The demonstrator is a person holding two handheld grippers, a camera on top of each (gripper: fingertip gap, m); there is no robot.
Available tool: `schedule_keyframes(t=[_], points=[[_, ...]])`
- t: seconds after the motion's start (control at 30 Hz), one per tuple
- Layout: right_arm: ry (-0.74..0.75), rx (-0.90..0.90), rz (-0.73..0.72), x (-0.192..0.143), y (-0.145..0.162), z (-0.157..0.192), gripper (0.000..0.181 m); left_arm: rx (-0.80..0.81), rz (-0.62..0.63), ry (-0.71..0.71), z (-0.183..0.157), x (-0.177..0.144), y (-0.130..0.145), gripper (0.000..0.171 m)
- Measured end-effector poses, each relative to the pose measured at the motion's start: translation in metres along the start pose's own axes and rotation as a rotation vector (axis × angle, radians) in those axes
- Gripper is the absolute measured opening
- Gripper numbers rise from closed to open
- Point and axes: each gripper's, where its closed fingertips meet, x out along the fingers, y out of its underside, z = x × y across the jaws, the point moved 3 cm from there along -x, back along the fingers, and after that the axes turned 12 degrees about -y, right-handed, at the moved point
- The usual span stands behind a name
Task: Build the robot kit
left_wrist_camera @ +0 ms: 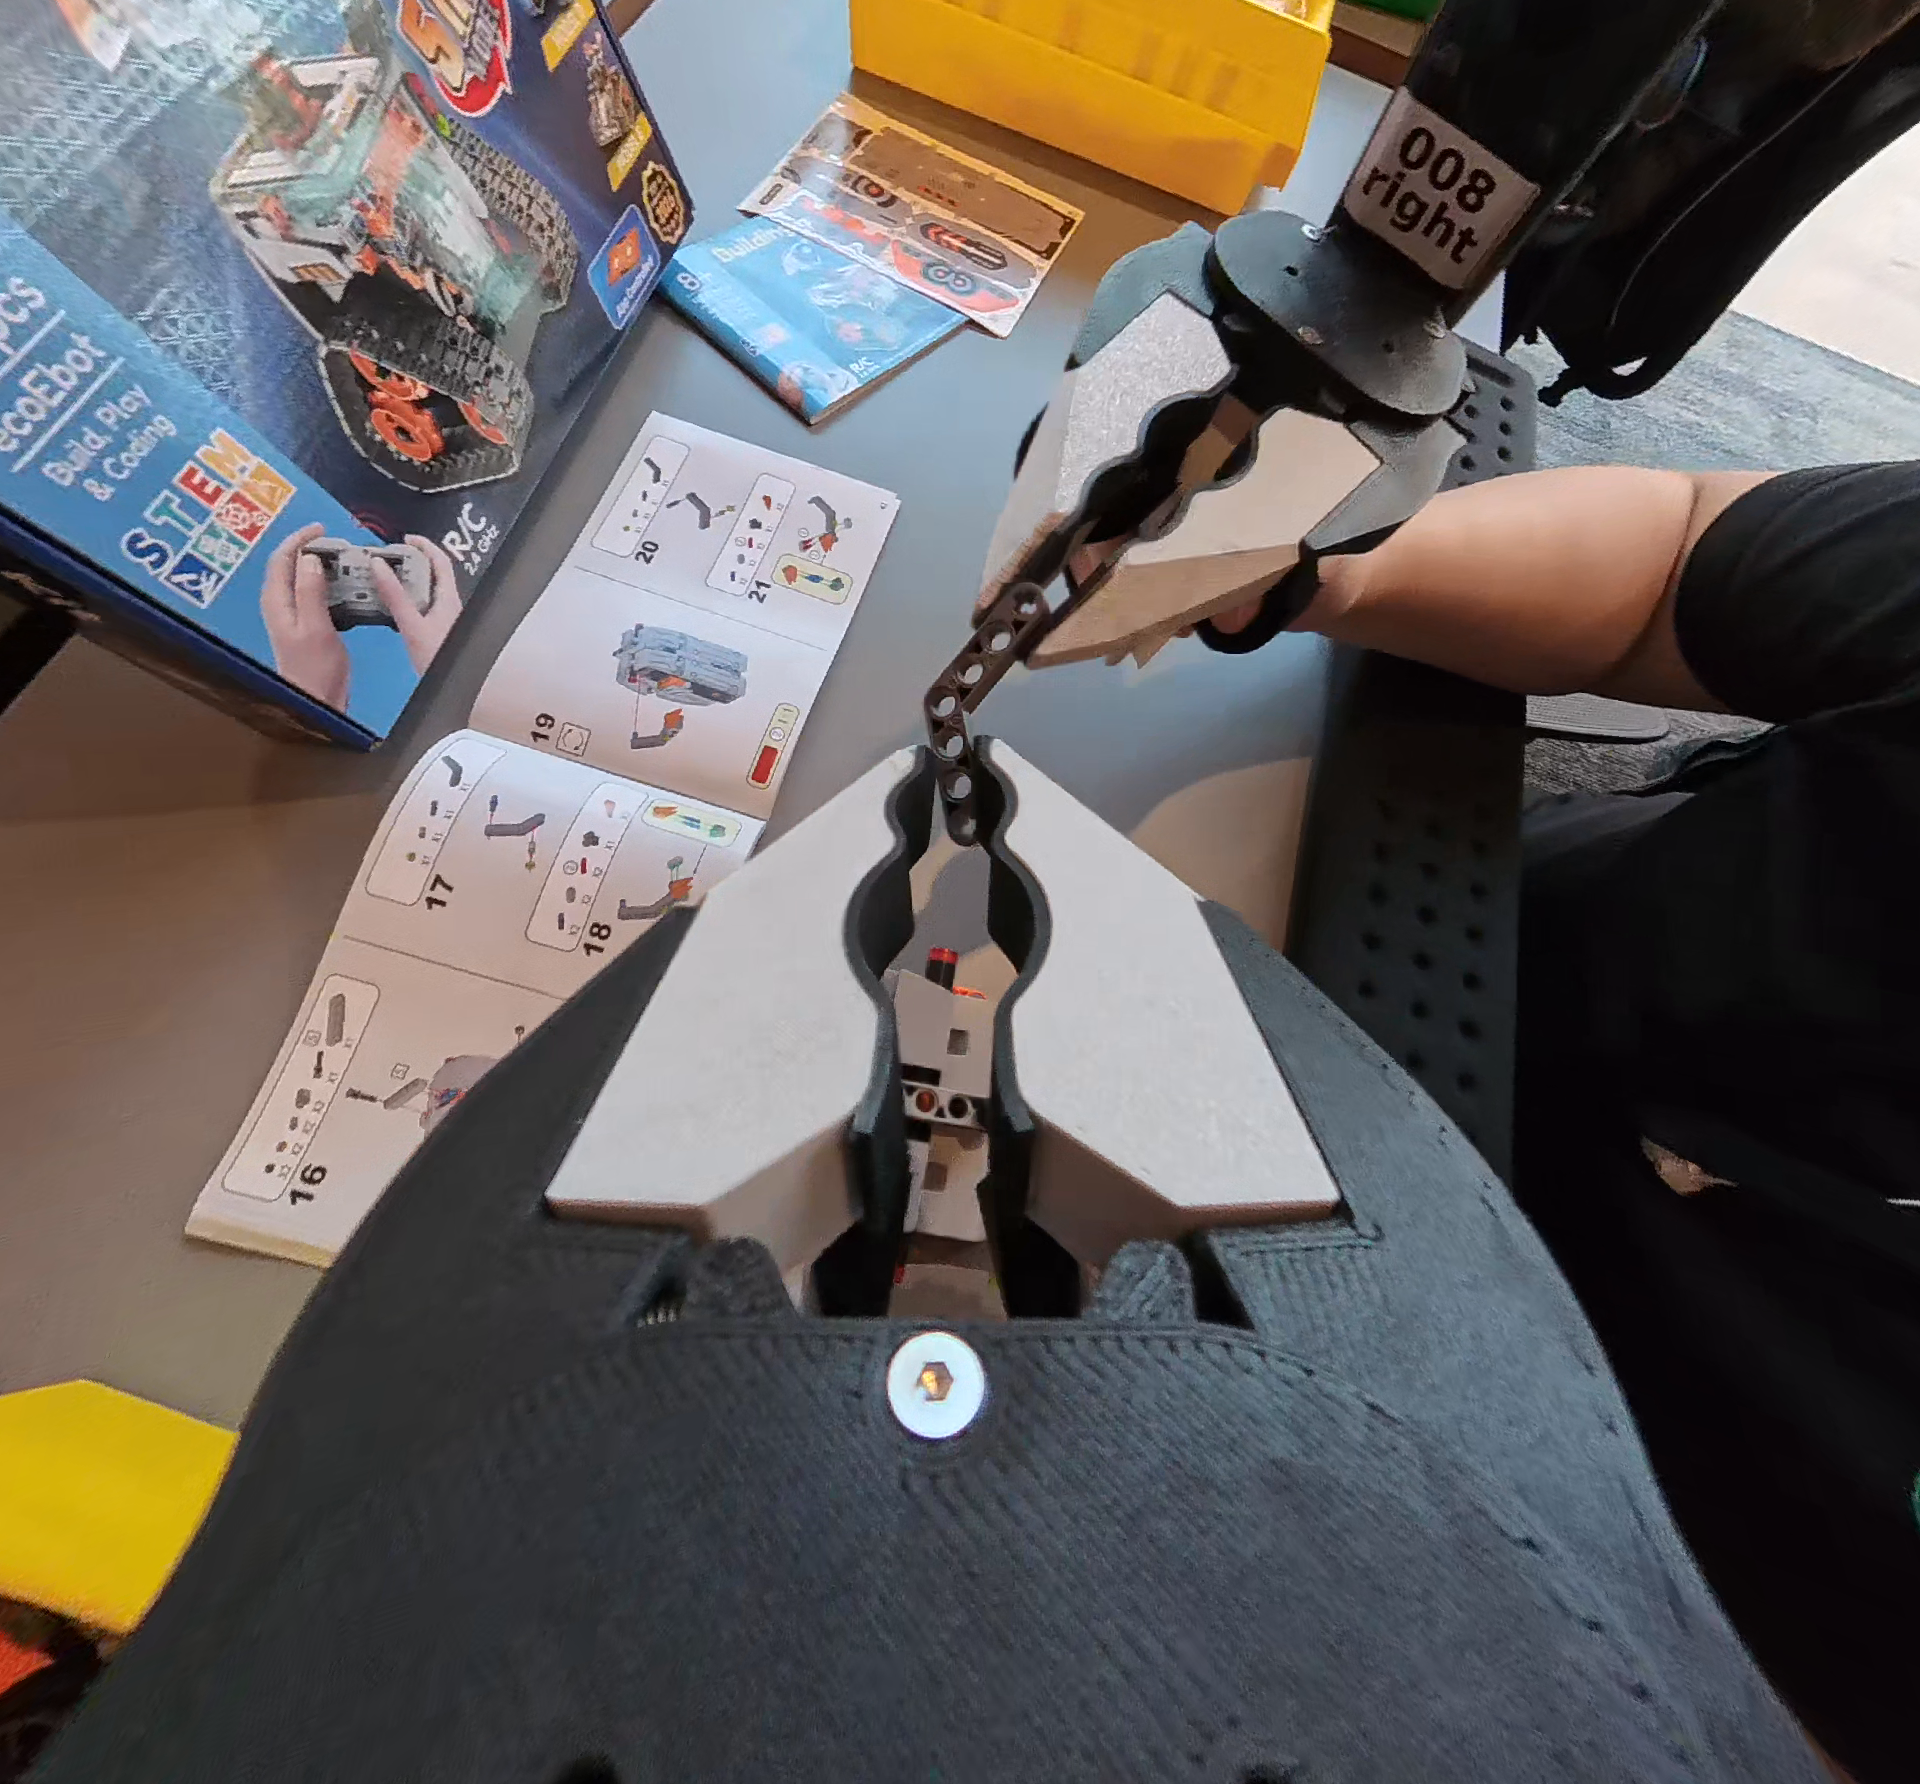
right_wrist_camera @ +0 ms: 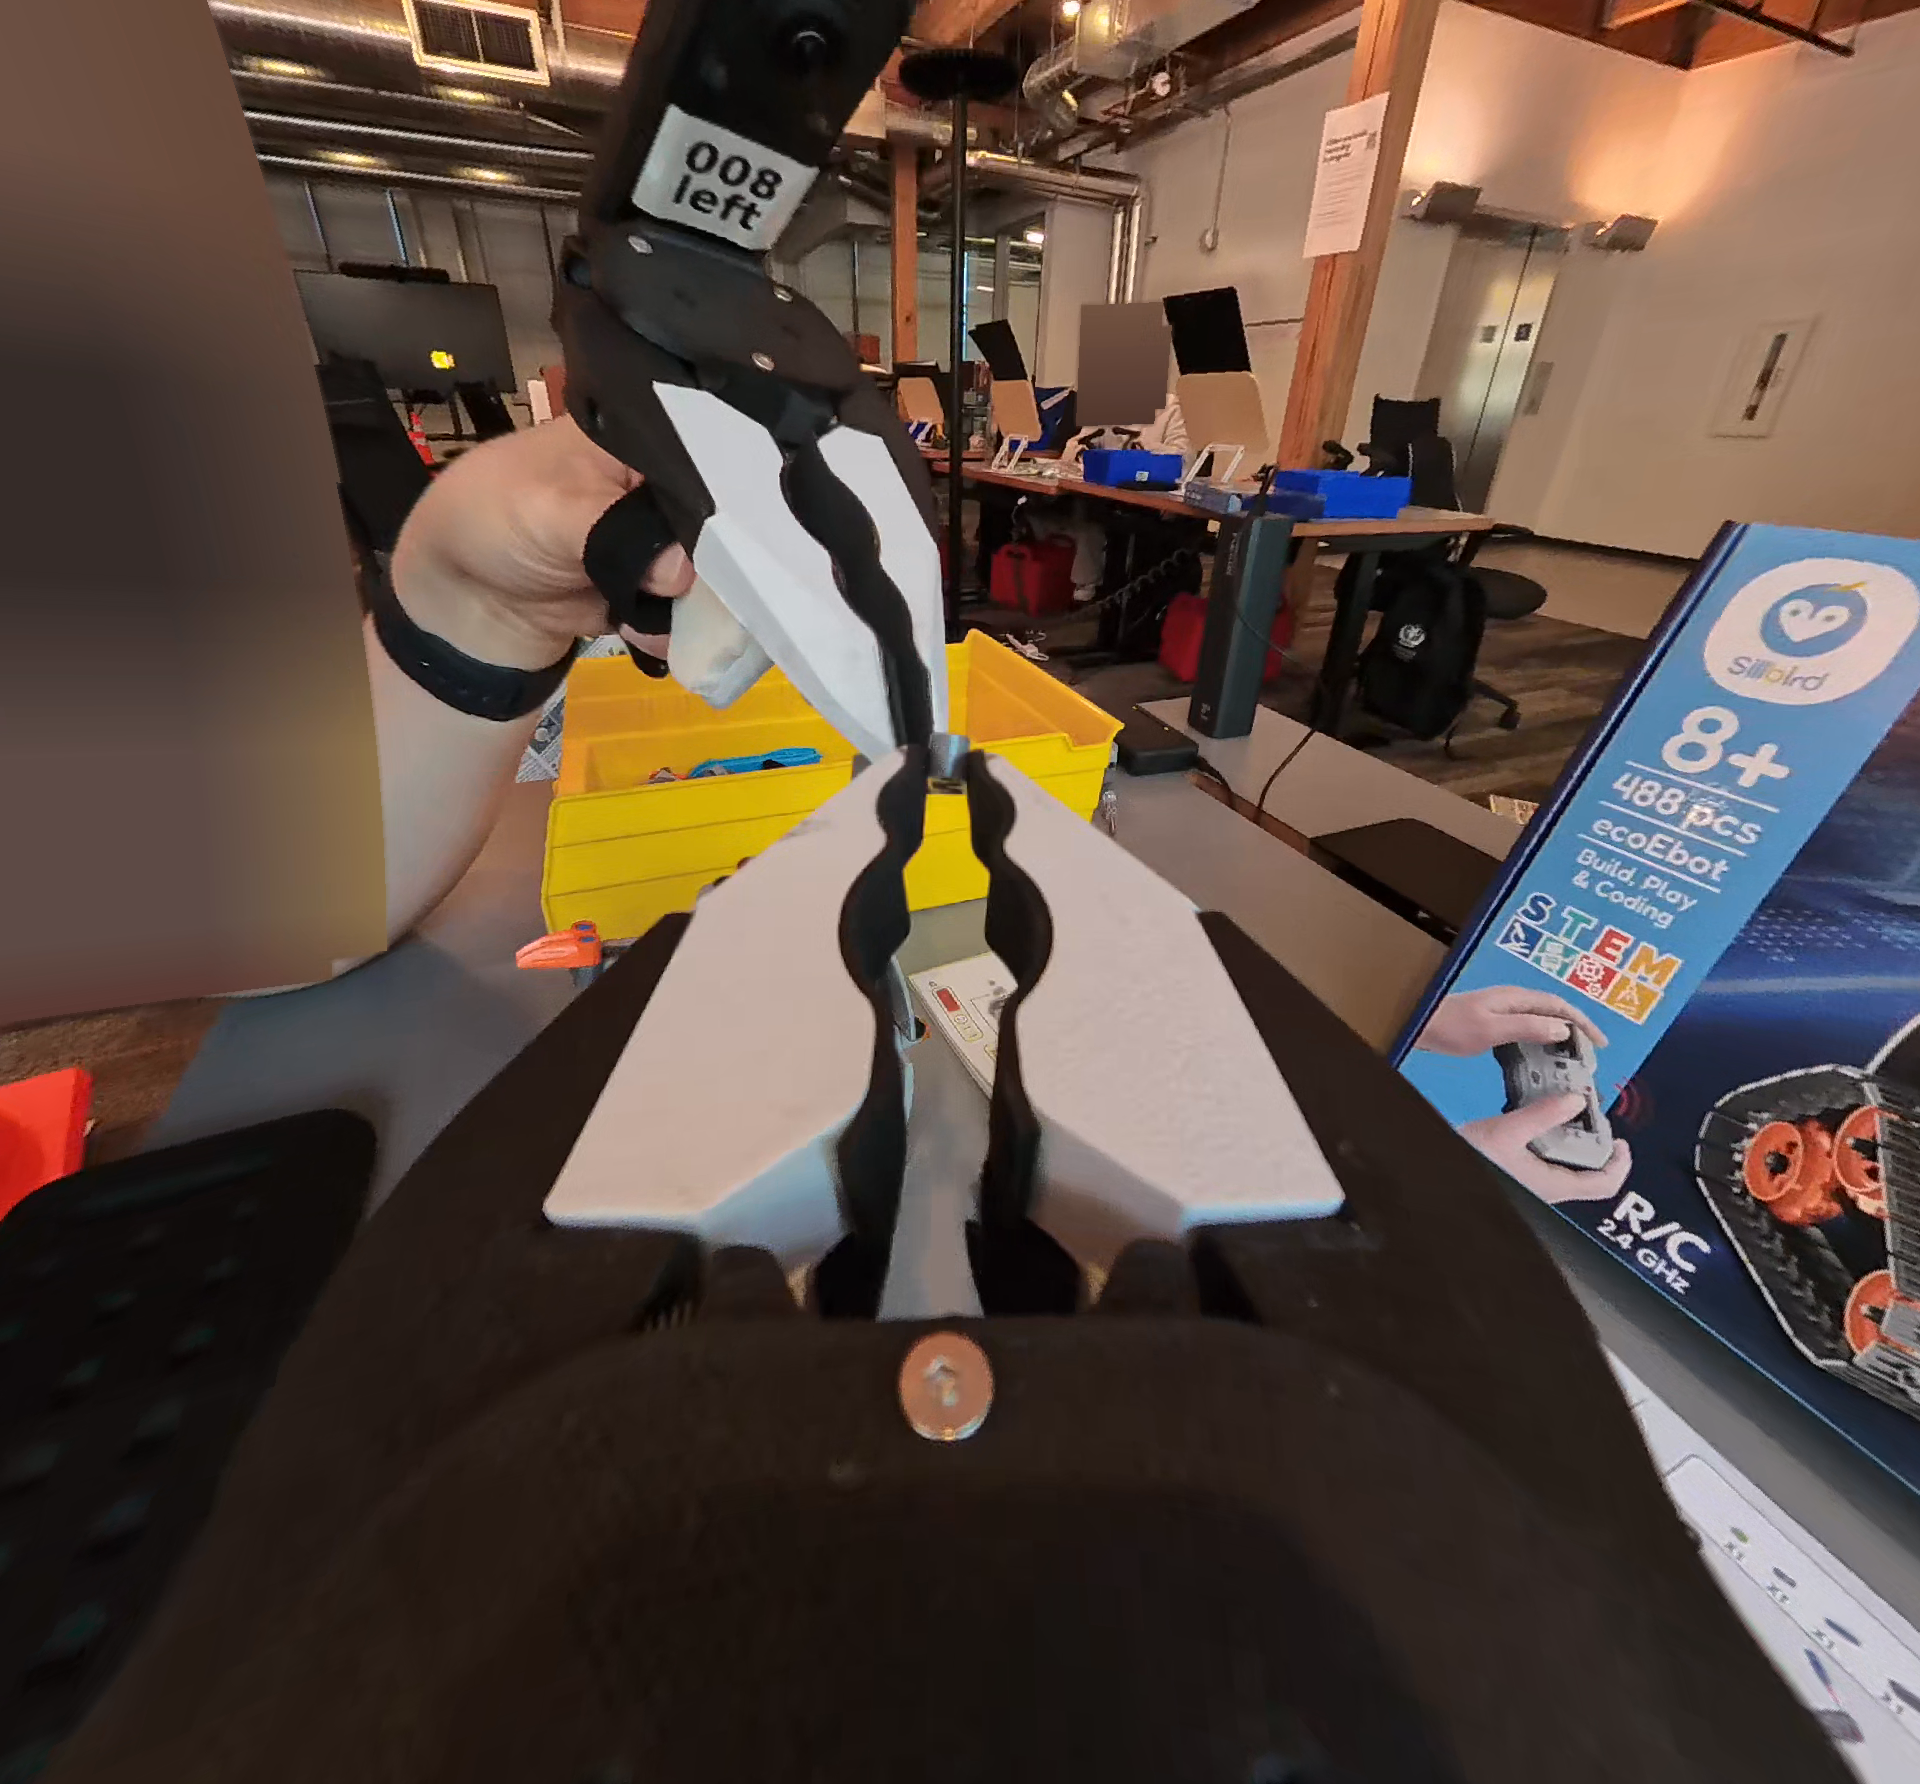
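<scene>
Left gripper (left_wrist_camera: pixel 951 768): jaws clamped on lower end of bent black holed beam (left_wrist_camera: pixel 971 685).
Right gripper (left_wrist_camera: pixel 1049 607): jaws clamped on beam's upper end — above open instruction booklet (left_wrist_camera: pixel 582 799).
Toy box (left_wrist_camera: pixel 260 259): beside booklet.
Yellow bin (left_wrist_camera: pixel 1070 30): beyond booklet — well apart.

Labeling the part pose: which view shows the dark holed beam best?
Left wrist view: the bent dark holed beam shows nearly full length, spanning the left gripper and right gripper. Right wrist view shows only its end-on tip between the fingers.
</scene>
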Motion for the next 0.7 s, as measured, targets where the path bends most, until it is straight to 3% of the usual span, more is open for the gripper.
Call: schedule_keyframes(t=[0.07, 0.13, 0.17, 0.2, 0.27, 0.33, 0.47, 0.7], points=[[-0.025, -0.025, 0.071, -0.008, 0.0, -0.003, 0.007, 0.023, -0.019, 0.02, -0.003, 0.002, -0.002, 0.006], [0.028, -0.103, 0.243, -0.039, 0.006, -0.026, 0.007, 0.006, -0.028, 0.003, 0.002, -0.003, -0.005, 0.043], [-0.016, -0.064, 0.356, -0.061, 0.02, -0.033, 0.007, -0.005, -0.041, -0.026, 0.008, -0.01, -0.006, 0.048], [-0.072, 0.026, 0.433, -0.083, 0.038, -0.036, 0.007, -0.016, -0.067, -0.063, 0.016, -0.019, -0.008, 0.045], [-0.11, 0.139, 0.394, -0.112, 0.068, -0.043, 0.006, -0.047, -0.117, -0.133, 0.031, -0.041, -0.013, 0.041], [-0.167, 0.202, 0.388, -0.114, 0.093, -0.039, 0.006, -0.084, -0.162, -0.169, 0.041, -0.061, -0.015, 0.035], [-0.285, 0.142, 0.578, -0.094, 0.133, -0.026, 0.007, -0.105, -0.187, -0.221, 0.05, -0.083, -0.015, 0.03], [-0.337, 0.162, 0.645, -0.101, 0.148, -0.021, 0.007, -0.103, -0.165, -0.304, 0.063, -0.096, -0.008, 0.028]])
